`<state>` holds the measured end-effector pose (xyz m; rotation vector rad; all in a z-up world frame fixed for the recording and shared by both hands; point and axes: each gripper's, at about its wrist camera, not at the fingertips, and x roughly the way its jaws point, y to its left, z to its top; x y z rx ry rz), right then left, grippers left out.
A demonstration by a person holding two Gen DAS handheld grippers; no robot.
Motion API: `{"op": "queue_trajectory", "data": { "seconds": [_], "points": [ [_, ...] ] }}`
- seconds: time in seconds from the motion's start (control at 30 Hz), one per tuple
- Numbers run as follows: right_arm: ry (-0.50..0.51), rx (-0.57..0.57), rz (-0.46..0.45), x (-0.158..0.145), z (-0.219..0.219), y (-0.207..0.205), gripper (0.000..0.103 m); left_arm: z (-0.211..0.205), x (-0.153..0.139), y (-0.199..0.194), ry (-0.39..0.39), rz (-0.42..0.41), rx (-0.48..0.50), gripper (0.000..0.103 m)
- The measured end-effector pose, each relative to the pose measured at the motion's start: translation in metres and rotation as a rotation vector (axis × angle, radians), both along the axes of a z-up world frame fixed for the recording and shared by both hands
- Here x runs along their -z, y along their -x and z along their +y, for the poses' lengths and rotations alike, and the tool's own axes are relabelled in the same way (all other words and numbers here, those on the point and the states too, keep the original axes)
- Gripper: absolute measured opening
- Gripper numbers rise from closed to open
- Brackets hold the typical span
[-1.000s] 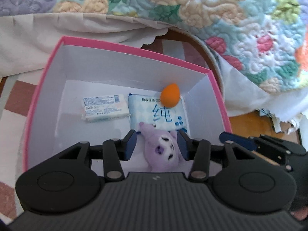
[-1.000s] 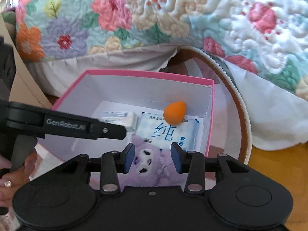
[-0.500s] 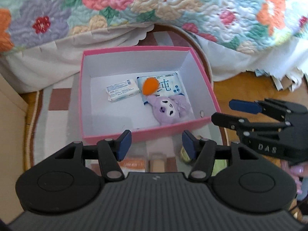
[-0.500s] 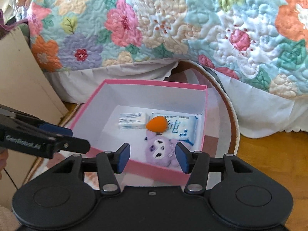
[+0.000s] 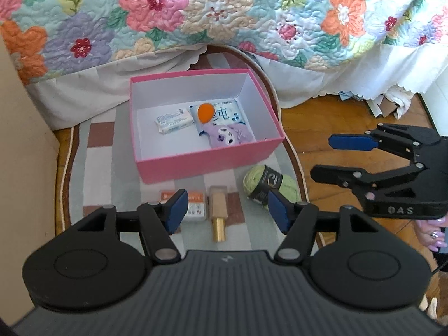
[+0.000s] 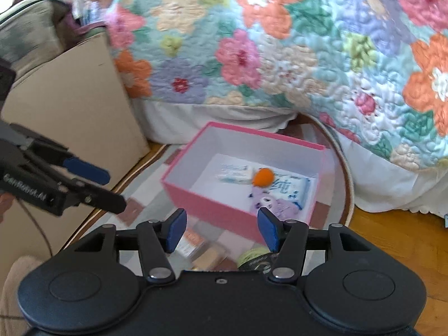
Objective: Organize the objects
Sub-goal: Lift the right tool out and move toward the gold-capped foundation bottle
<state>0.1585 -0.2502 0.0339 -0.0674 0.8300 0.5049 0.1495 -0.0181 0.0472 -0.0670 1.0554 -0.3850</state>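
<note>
**Two empty hand-held grippers above a half-filled pink box**

Seen from the left wrist, left to right. On the striped rug (image 5: 95,168): one pink box (image 5: 207,165), open-topped, white inside, at the foot of a bed under a floral quilt (image 5: 224,8). Inside the box, four things: one small white tissue packet (image 5: 174,119) with blue print too small to read; one orange sponge (image 5: 205,112) resting on one larger wipes pack (image 5: 226,113) bearing a blue Chinese character; one purple plush toy (image 5: 226,136) at the near edge of that pack.

Outside, just near of the box, three things in a row: one orange-and-white packet (image 5: 194,204), lettering illegible; one lipstick-like tube (image 5: 218,212), tan cap and gold base; one green yarn ball (image 5: 270,184) with a black band.

Left hand-held gripper (image 5: 225,210): jaws moderately apart, just been opening, nothing between them. Right hand-held gripper (image 5: 333,156): marked "DAS" on its side, likewise partly spread and just been opening, empty. "GenRobot.AI" readable on the left one from the right wrist.
</note>
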Motion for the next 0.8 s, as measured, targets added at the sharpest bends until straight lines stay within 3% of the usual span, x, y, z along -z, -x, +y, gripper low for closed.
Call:
{"op": "queue_trajectory", "data": {
  "seconds": [0.2, 0.43, 0.57, 0.8],
  "points": [
    [0.025, -0.108, 0.001, -0.003, 0.020, 0.036, 0.064, 0.006, 0.006, 0.027, 0.004, 0.033, -0.017, 0.063],
    [0.106, -0.236, 0.012, 0.016, 0.044, 0.068, 0.072, 0.007, 0.023, 0.056, 0.017, 0.031, -0.041, 0.065],
    [0.153, -0.252, 0.003, 0.029, 0.051, 0.075, 0.081, 0.006, 0.043, 0.060, 0.025, 0.033, -0.051, 0.072],
    [0.230, -0.278, -0.018, 0.052, 0.060, 0.081, 0.082, 0.005, 0.068, 0.054, 0.038, -0.023, -0.047, 0.085]
  ]
}}
